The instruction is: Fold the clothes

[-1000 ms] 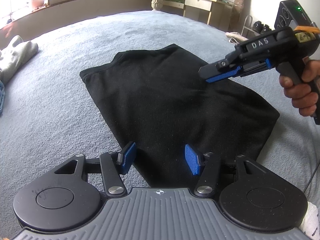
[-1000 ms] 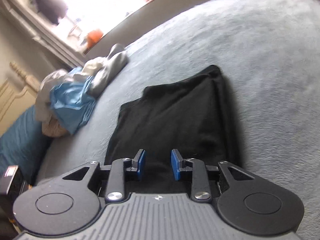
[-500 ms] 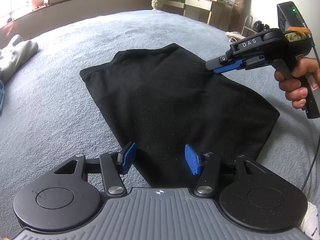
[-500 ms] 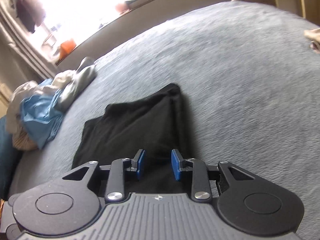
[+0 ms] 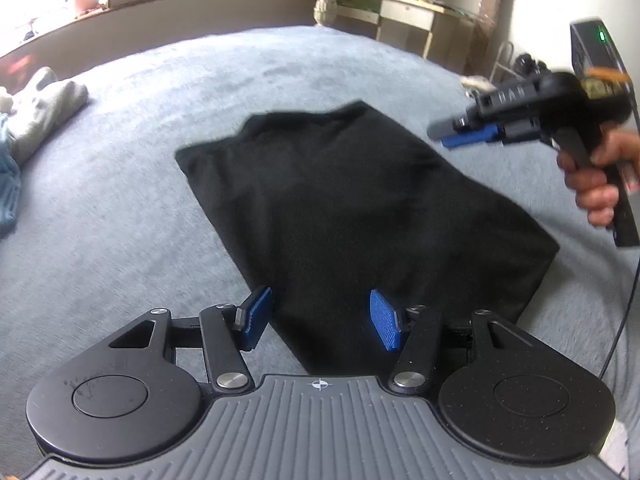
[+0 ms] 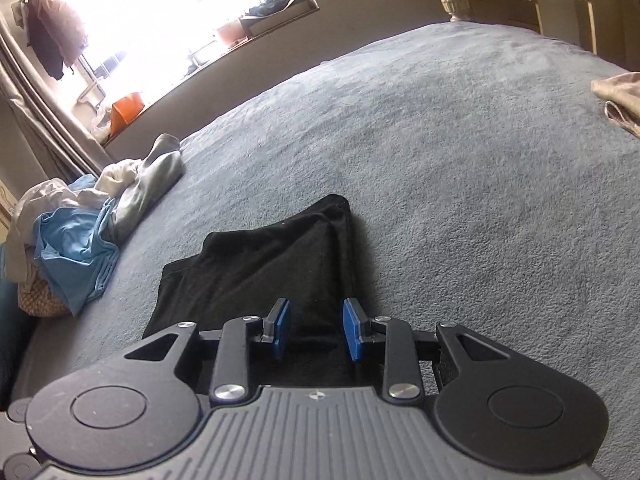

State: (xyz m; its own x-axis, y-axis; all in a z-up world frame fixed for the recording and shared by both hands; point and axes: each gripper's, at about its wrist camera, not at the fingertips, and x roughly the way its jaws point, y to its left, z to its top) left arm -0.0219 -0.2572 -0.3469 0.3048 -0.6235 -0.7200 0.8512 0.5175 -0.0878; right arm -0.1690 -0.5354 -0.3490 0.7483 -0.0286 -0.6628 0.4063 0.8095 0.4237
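A black garment lies folded flat into a long rectangle on the grey-blue bed cover. My left gripper hovers over its near corner, open, with nothing between the blue pads. At the right of the left wrist view a hand holds my right gripper in the air above the garment's right edge, clear of the cloth. In the right wrist view the right gripper is open with a narrow gap and empty, above the black garment.
A heap of unfolded clothes, white, grey and light blue, sits at the bed's left side below the window. A beige cloth lies at the far right edge. A desk stands beyond the bed. A cable hangs from the right gripper.
The right gripper has lifted off the garment and drawn back to the right, swinging its view towards the far side of the bed. The left gripper and the garment have stayed put.
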